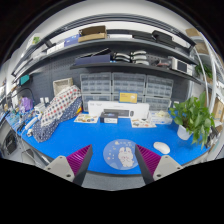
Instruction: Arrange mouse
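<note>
A small white mouse (162, 148) lies on the blue table mat (100, 135), to the right of and just beyond my right finger. A round light-blue mouse pad (120, 153) with a white print lies between and just ahead of my two fingers. My gripper (112, 165) is open and empty, its magenta pads (80, 159) spread wide on either side of the round pad, hovering above the table's front edge.
A potted green plant (192, 117) stands at the right. A patterned bag (57, 108) lies at the left. White boxes and small items (118, 108) line the back of the mat, under shelves of drawers (130, 85).
</note>
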Demonstrator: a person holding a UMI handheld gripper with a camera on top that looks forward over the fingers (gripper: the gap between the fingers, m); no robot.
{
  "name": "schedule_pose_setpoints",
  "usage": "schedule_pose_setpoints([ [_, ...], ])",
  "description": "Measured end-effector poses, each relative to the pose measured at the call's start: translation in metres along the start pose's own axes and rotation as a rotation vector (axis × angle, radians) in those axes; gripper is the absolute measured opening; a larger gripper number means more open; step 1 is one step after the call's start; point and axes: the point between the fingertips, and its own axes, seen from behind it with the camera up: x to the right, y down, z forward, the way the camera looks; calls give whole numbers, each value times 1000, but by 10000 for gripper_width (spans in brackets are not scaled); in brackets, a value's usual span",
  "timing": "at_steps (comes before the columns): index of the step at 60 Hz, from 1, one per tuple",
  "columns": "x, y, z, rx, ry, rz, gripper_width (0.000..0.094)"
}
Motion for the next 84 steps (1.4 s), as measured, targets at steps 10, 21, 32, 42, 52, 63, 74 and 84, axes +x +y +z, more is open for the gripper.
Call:
schedule_pose_setpoints([
  [10,18,44,13,-7,-43,0,880],
  [21,78,107,38,-60,1,-3,880],
  [32,150,154,63,-141,72,41,876],
  [42,222,172,94,-190,149,62,871],
  [52,278,171,141,-219,180,54,873],
  [63,317,160,196,-230,167,25,855],
  [74,332,144,239,-239,107,38,785],
  [84,335,130,274,-246,73,36,711],
])
